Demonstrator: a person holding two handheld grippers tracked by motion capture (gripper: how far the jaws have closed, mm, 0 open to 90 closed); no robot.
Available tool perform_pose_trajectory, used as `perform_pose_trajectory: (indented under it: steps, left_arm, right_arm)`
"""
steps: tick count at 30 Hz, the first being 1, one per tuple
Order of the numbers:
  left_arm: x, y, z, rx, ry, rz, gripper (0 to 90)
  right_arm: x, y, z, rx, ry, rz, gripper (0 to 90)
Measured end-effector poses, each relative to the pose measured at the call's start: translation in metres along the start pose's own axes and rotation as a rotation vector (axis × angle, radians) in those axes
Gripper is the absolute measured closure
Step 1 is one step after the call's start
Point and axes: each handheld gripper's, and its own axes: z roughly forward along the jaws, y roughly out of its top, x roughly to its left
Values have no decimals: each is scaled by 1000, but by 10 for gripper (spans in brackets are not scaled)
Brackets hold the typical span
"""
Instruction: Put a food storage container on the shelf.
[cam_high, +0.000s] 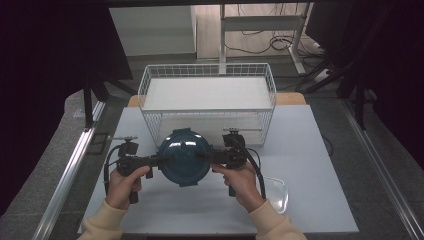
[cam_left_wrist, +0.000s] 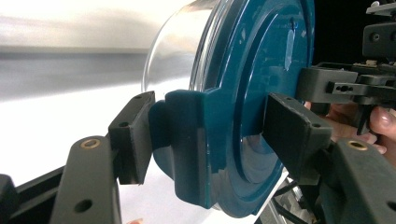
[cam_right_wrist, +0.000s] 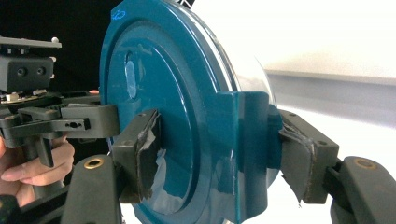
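High view: the lidded container (cam_high: 184, 156), clear glass under a teal lid, hangs over the near middle of the table (cam_high: 310, 150), just in front of the wire basket (cam_high: 207, 90). The left gripper (cam_high: 156, 161) is clamped on its left latch tab, the right gripper (cam_high: 210, 157) on its right one. A clear lid (cam_high: 278, 192) lies near the right hand; bare tabletop spreads both sides

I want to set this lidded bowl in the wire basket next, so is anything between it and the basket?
Nothing visible stands between them. The teal-lidded bowl, clamped by the left gripper and right gripper, sits just in front of the wire basket; its near wall would have to be cleared by lifting.
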Motion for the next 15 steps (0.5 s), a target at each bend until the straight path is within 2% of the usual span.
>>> perform_pose_trajectory:
  steps: [15]
  left_arm:
    - [-28,29,8,1,-16,55,361]
  right_arm:
    - [0,20,-34,-44,-7,-27,357]
